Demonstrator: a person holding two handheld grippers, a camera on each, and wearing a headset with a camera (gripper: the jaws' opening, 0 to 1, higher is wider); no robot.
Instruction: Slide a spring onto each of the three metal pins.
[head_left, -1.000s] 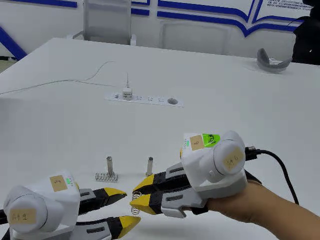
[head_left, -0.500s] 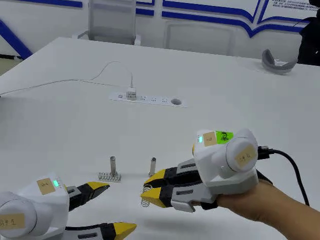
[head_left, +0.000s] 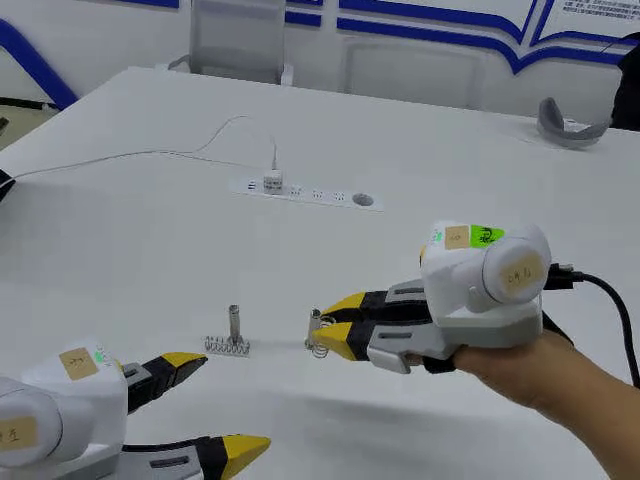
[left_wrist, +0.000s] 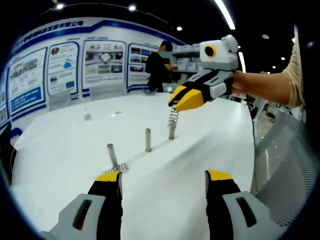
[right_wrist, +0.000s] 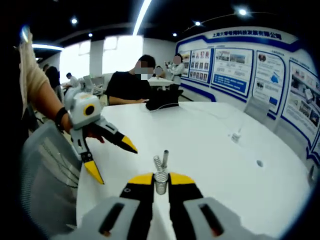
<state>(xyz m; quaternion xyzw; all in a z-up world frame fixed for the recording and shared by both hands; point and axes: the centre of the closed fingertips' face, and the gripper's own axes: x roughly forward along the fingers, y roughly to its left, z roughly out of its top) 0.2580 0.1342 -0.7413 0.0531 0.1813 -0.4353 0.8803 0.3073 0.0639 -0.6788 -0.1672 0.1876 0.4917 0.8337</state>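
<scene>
Threading step underway: right hand-held gripper (head_left: 328, 328) clamped on spring (right_wrist: 159, 173), just beside pin (right_wrist: 165, 156), apparently not yet threaded. Left hand-held gripper (left_wrist: 162, 176) open, idle. Next, probably: align coil over pin tip, lower.

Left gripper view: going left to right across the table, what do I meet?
Upright grey metal pin → second upright grey metal pin → coiled steel spring, pinched in the yellow-tipped fingers of the right gripper → person's hand holding that gripper.
</scene>
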